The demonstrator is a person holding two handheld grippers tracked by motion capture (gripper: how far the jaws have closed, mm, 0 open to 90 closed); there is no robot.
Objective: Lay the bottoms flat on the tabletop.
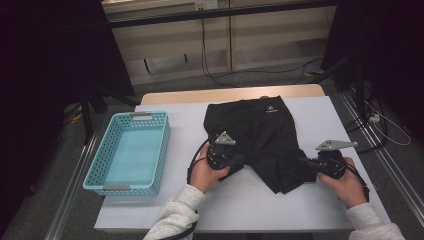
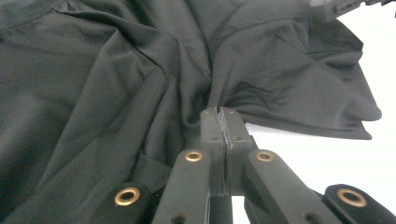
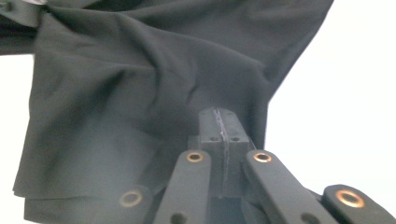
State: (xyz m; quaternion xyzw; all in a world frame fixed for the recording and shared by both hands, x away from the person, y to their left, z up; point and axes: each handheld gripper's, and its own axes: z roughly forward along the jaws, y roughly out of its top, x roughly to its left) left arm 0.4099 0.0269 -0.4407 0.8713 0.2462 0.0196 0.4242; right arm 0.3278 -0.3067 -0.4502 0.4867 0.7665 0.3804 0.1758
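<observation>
Grey-sleeved forearms come in over the near edge of the worktop (image 1: 300, 107), each hand holding a gripper. On the person's left, the left gripper (image 1: 235, 161) sits just in front of the near edge's middle, a grey three-cornered plate on top, its cable looping beside the hand. Its fingers (image 2: 210, 126) are pressed together on a fold of the black garment (image 1: 260, 135) — in the left gripper view the cloth bunches into creases that run straight into the closed tips. Over toward the near right corner, the right gripper (image 1: 311, 162) points inward at the garment's other side; its fingers (image 3: 208, 128) are likewise pressed together, pinching the fabric's edge, and in the right gripper view the cloth hangs away from them in broad folds over the white surface.

Between the two grippers the garment's near part is pulled up and rumpled, a loose flap drooping toward the near edge. Farther back it lies flat on the white sheet, reaching almost to the far edge, with a small pale logo near its far hem.

Well apart, by the left edge, stands a turquoise basket (image 1: 102, 155) — perforated walls, open top.
</observation>
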